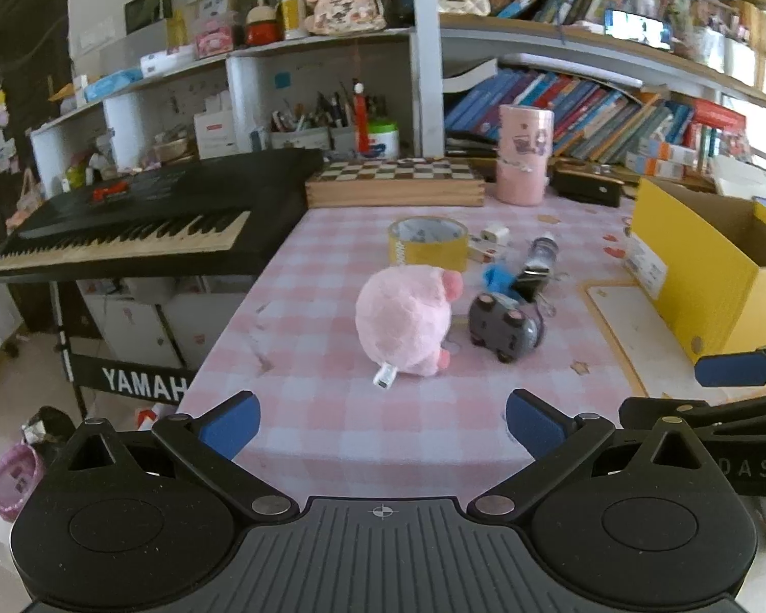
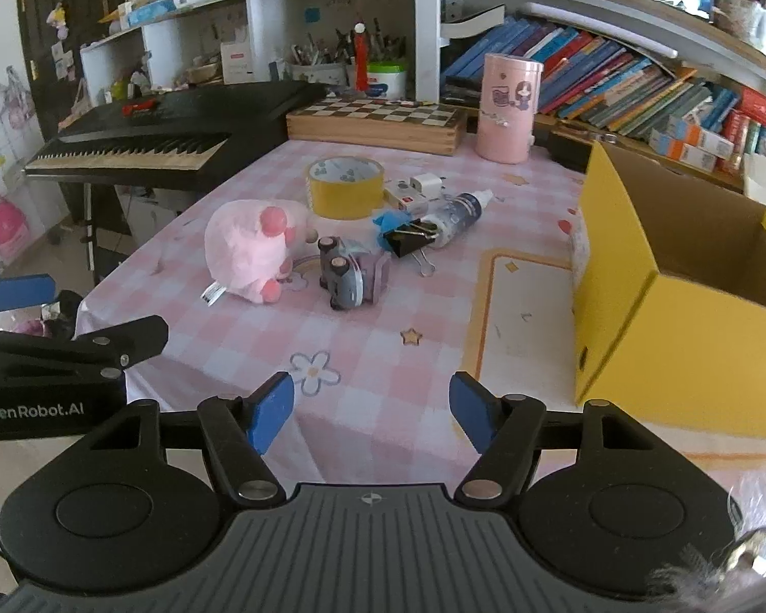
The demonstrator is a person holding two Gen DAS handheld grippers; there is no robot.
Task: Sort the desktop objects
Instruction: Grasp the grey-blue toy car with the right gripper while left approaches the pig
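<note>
On the pink checked tablecloth (image 1: 327,408) a pink plush pig (image 1: 406,319) (image 2: 247,250) lies beside a grey toy car (image 1: 503,329) (image 2: 350,273) tipped on its side. Behind them sit a yellow tape roll (image 1: 428,242) (image 2: 345,186), a white plug (image 2: 424,186), a small bottle (image 2: 459,217) and a black binder clip (image 2: 408,242). An open yellow box (image 1: 699,276) (image 2: 664,337) stands on the right. My left gripper (image 1: 383,424) hovers open just short of the pig. My right gripper (image 2: 373,414) is open over bare cloth, nothing between its fingers.
At the back stand a wooden chessboard box (image 1: 393,181) and a pink cylinder tin (image 2: 508,107), with bookshelves behind. A black keyboard (image 1: 138,225) on its stand borders the table's left edge. A pale mat (image 2: 526,316) lies in front of the yellow box.
</note>
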